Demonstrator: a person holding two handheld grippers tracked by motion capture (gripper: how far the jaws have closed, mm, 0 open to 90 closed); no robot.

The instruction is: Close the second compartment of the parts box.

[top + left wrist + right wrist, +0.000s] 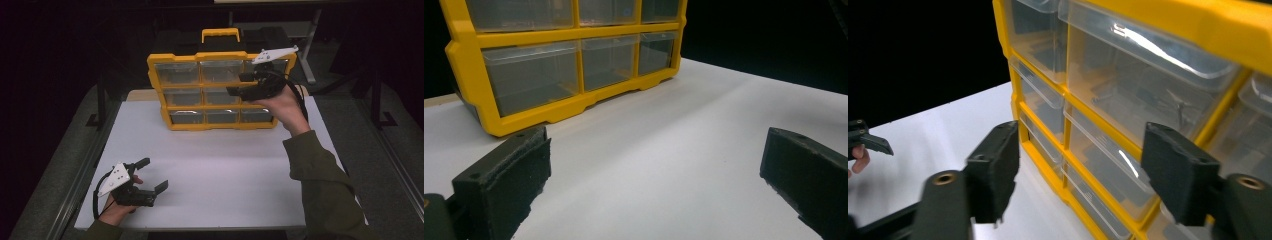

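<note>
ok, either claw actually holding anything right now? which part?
Nothing is held. The right claw is open in front of the yellow drawer organizer, jaws apart with no drawer pinched. The left claw is open over the white table.

Organizer stands upright across table far edge, blocks reach behind; wide bare top btwn it & near edge, free either side.

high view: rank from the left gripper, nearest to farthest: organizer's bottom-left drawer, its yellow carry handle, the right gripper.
From the left gripper, at the table's near-left corner:
1. Bottom-left drawer, lowest row of the yellow organizer, nearest the left gripper.
2. Right gripper, up at the organizer's right column, jaws apart.
3. Carry handle, on top of the organizer at the back.
</note>
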